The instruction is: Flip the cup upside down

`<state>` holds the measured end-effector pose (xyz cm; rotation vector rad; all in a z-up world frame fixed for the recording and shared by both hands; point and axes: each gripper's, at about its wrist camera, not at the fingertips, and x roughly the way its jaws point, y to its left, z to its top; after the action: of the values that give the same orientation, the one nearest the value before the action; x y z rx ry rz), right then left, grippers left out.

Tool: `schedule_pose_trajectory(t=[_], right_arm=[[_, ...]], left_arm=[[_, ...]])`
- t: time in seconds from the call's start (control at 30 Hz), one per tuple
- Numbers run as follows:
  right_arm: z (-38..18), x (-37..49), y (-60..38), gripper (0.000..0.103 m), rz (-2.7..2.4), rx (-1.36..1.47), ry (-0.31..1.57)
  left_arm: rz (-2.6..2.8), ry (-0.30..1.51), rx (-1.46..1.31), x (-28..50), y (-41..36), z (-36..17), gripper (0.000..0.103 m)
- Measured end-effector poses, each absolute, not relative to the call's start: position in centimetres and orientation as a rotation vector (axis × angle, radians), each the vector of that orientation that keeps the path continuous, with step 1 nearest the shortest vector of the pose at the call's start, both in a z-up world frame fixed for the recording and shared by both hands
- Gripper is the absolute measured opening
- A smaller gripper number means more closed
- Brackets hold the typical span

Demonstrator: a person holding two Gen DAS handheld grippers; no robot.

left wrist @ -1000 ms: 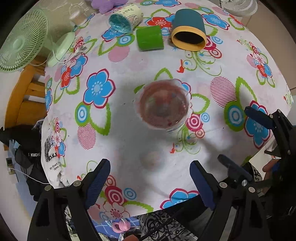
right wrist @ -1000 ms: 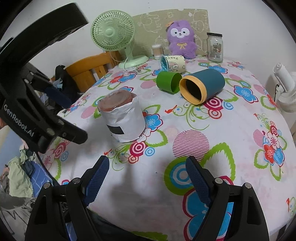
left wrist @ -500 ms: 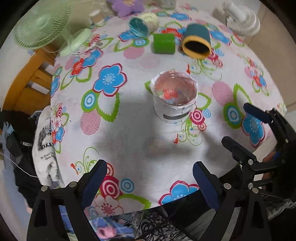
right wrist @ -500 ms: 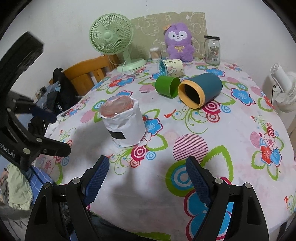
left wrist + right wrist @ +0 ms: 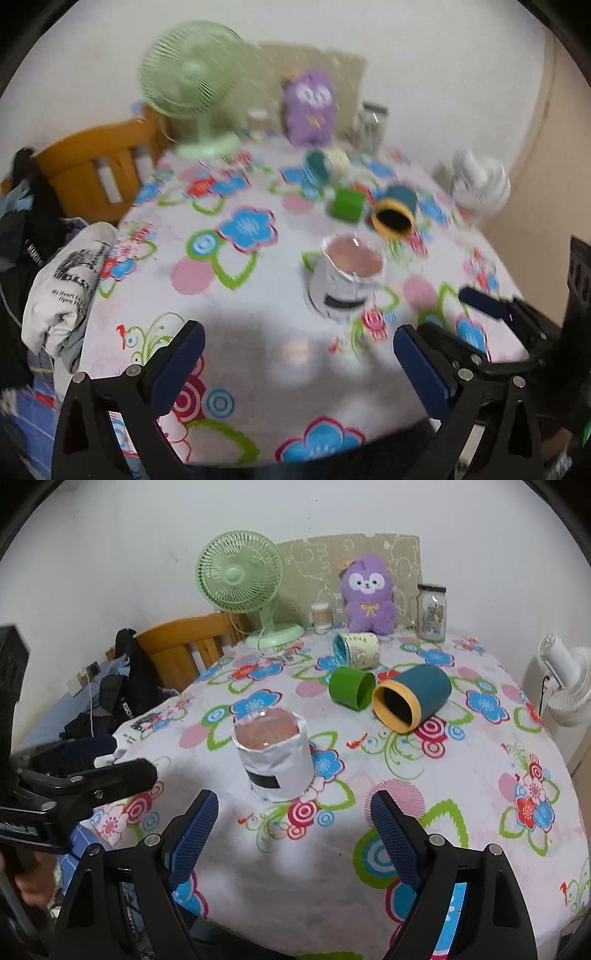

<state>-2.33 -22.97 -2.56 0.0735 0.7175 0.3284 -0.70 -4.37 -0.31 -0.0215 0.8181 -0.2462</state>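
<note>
A cup wrapped in white paper with a black patch (image 5: 275, 755) stands on the flowered tablecloth, its pinkish flat end up; I cannot tell which end that is. It also shows, blurred, in the left wrist view (image 5: 347, 273). My left gripper (image 5: 297, 360) is open and empty, back from the cup near the table's front edge. My right gripper (image 5: 293, 830) is open and empty, just in front of the cup. The left gripper's body (image 5: 66, 794) shows at the left of the right wrist view.
A green cup (image 5: 351, 688), a teal cup with a yellow rim (image 5: 412, 701) and a printed cup (image 5: 354, 651) lie on their sides behind. A green fan (image 5: 243, 587), purple plush (image 5: 369, 596) and glass jar (image 5: 430, 613) stand at the back. A wooden chair (image 5: 184, 646) stands left.
The left gripper has tilted from looking down on the cup to a lower, level view and pulled back toward the front edge. The right gripper has barely moved. The cup has stayed put.
</note>
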Motion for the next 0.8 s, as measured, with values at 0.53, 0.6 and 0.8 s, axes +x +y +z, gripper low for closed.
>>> schedule_pose_trajectory(t=[0.53, 0.6, 0.8], right_arm=[[-0.7, -3.6, -22.9, 0.096, 0.255, 0.05, 0.577], [-0.3, -3.8, -23.0, 0.096, 0.258, 0.056, 0.558], [2.0, -4.8, -22.5, 0.096, 0.235, 0.016, 0.455]], left_arm=[[-0.041, 0.499, -0.157, -4.6, -1.9, 0.1, 0.103], [-0.033, 0.487, -0.155, -4.7, -1.7, 0.2, 0.103], [-0.005, 0.434, -0.131, -5.2, -1.7, 1.3, 0.103]])
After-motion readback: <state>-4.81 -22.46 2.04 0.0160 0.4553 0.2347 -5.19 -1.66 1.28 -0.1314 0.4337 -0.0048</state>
